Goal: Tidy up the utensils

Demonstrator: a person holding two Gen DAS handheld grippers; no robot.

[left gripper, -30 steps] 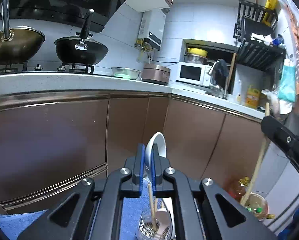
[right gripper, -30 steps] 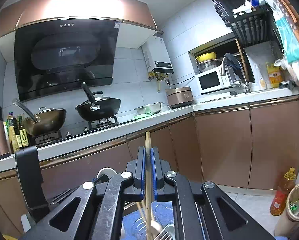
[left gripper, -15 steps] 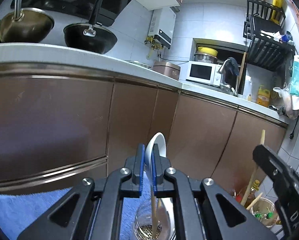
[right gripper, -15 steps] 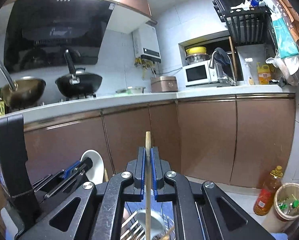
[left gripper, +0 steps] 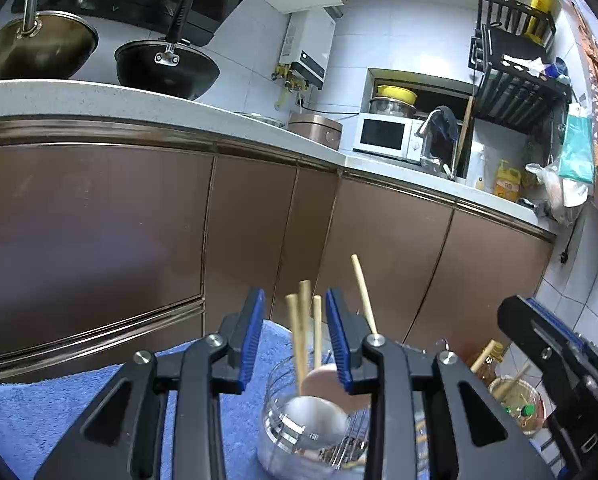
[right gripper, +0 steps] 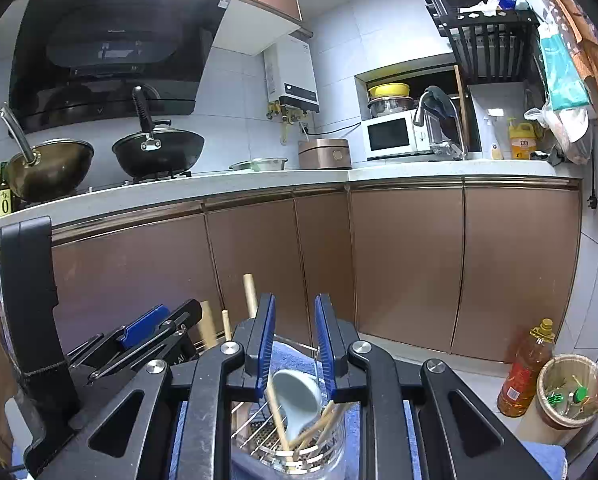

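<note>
A clear utensil holder stands on a blue towel right below both grippers. It holds several wooden chopsticks and white spoons. My left gripper is open just above the holder, with the chopstick tops between its blue pads. My right gripper is open and empty over the same holder, where a white spoon and chopsticks rest inside. The left gripper also shows at the left of the right wrist view.
Brown cabinet fronts and a white counter run behind. A wok, a second pan, a microwave and a rice cooker sit on the counter. An oil bottle and a bin stand on the floor at right.
Both grippers opened. The left one let go of the white spoon and the right one let go of the chopstick; both now rest in the holder.
</note>
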